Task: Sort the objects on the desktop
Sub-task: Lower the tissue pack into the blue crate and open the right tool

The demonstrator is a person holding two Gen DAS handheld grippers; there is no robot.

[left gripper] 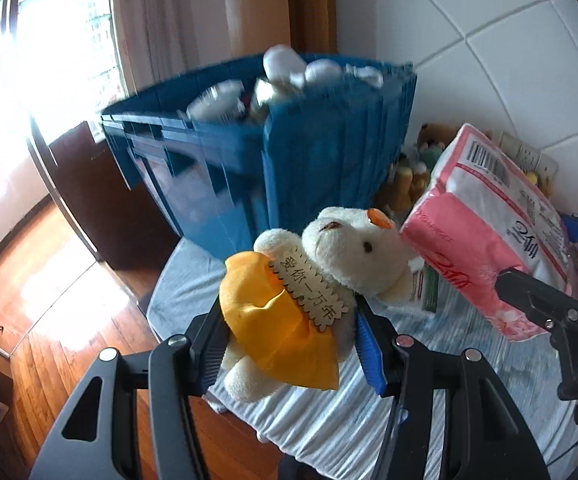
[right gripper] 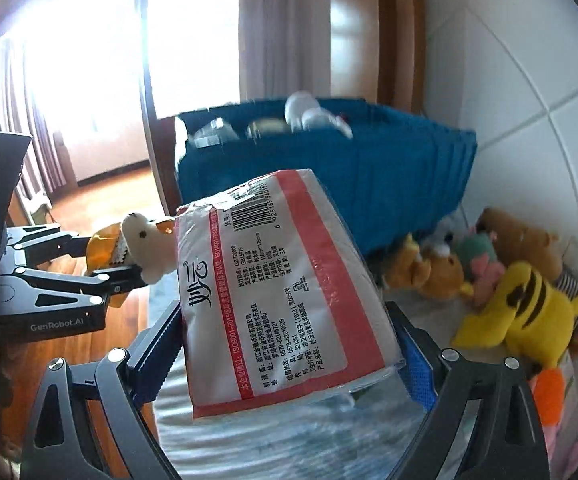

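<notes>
At frame centre, the left tongs [left gripper: 289, 344] grip a cream teddy bear [left gripper: 329, 276]; the right tongs [right gripper: 289, 344] grip a pink tissue pack [right gripper: 281, 292]. Both hang before the blue crate [left gripper: 321, 160], already part-filled. Plush toys [right gripper: 521, 304] remain unsorted on the counter [right gripper: 273, 440], lower right.

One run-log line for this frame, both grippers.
left hand-held gripper: shut on white bear | right hand-held gripper: shut on tissue pack | both lifted near blue crate | plush pile beside crate
</notes>
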